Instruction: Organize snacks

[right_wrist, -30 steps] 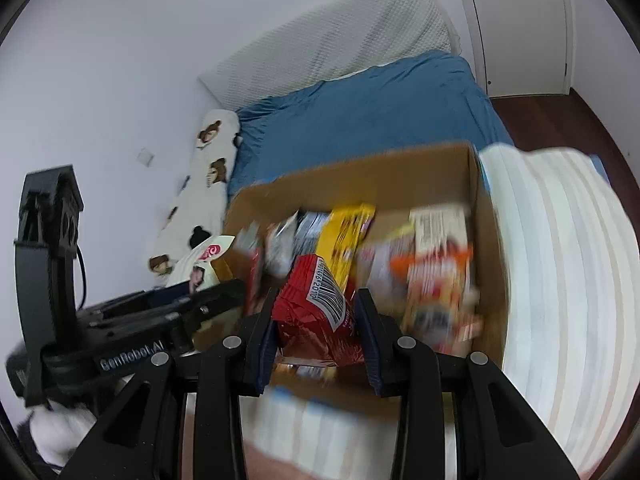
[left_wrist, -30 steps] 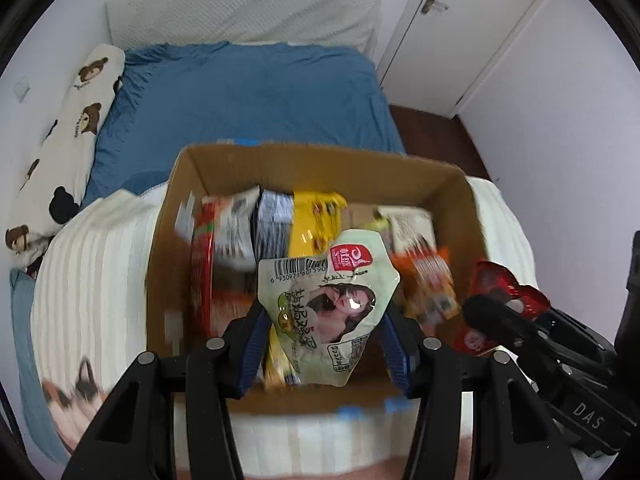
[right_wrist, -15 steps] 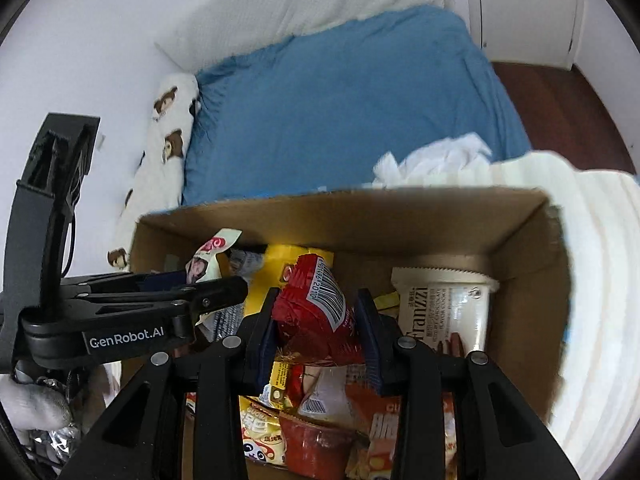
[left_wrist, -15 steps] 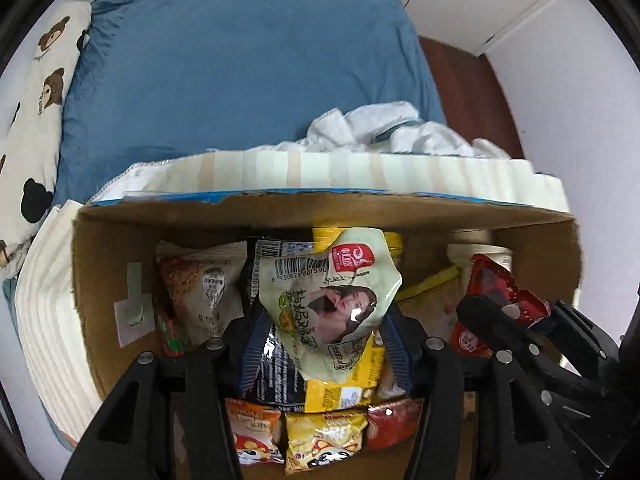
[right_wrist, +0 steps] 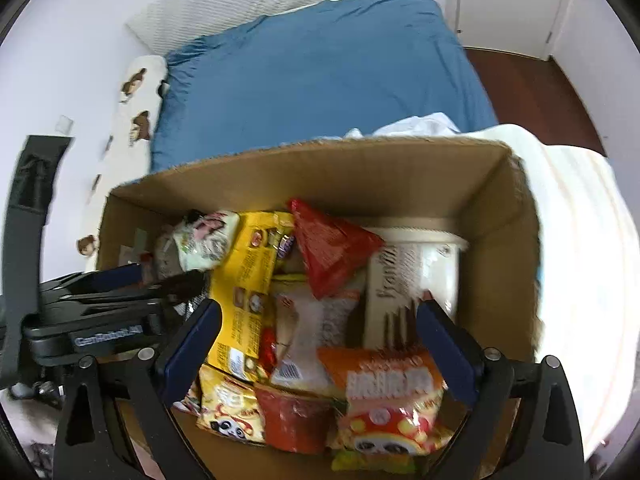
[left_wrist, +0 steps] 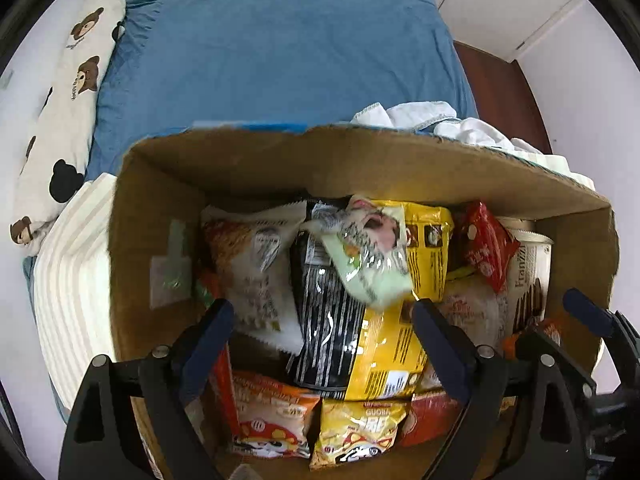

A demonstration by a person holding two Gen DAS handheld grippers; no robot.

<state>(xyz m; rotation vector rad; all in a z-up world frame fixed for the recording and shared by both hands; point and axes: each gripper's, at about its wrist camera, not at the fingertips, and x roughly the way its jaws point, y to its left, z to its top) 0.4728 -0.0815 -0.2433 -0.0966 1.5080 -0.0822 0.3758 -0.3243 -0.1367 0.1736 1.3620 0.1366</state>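
Two packets, pale green (left_wrist: 370,256) and red (right_wrist: 330,252), lie blurred atop snacks.

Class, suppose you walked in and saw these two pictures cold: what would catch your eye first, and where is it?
First, the cardboard box crammed with bright snack packets, filling the middle of both views. A pale green pouch lies on top toward the far wall, and a red packet sits on the pile further right. Behind it spreads the blue bed cover; the left gripper and right gripper hang open, empty.
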